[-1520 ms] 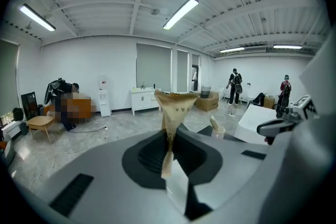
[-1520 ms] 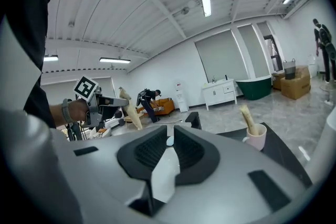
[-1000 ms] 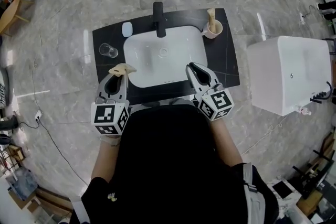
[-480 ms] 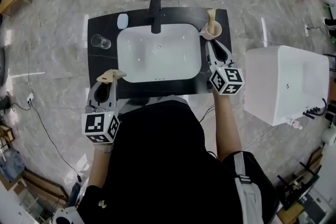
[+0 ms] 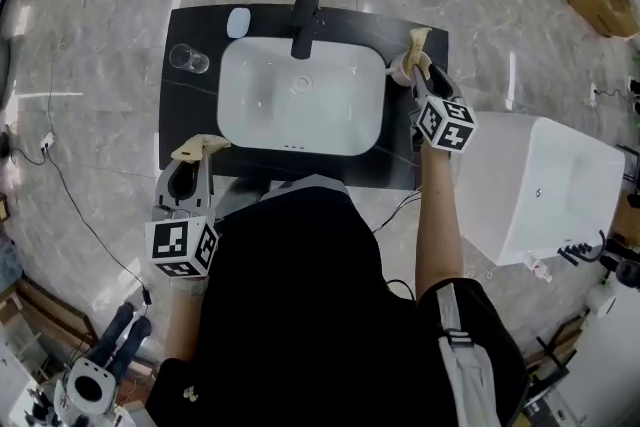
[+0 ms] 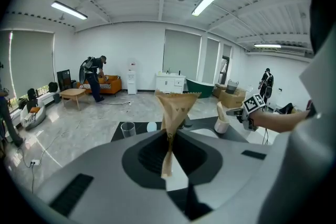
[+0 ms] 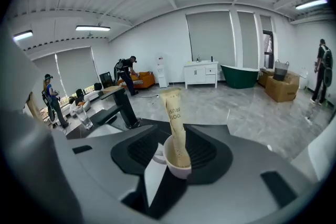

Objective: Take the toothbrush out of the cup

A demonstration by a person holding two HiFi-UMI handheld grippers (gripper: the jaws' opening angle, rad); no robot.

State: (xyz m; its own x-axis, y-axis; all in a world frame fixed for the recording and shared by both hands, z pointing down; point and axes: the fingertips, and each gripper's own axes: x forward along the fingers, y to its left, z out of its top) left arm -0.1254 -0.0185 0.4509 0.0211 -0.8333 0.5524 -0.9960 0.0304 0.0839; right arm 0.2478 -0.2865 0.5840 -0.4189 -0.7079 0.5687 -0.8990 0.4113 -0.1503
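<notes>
A white cup (image 5: 402,68) stands at the back right corner of the black counter (image 5: 190,105). A toothbrush in a brown paper wrapper (image 5: 418,39) sticks upright out of it. My right gripper (image 5: 419,79) is at the cup. In the right gripper view the cup (image 7: 177,164) and the wrapped toothbrush (image 7: 175,115) sit between the jaws, which have just been opening and do not press on either. My left gripper (image 5: 194,165) hangs off the counter's front left, shut on a brown paper packet (image 6: 175,106).
A white basin (image 5: 300,100) with a black tap (image 5: 305,7) fills the counter's middle. A clear glass (image 5: 188,60) and a small white oval (image 5: 238,22) sit at the back left. A white box (image 5: 540,185) stands right of the counter. People stand far off in the room.
My right gripper has travelled from the basin's front edge to the cup at the back right, and its jaws have spread. The left gripper with its packet has drawn back off the counter's front.
</notes>
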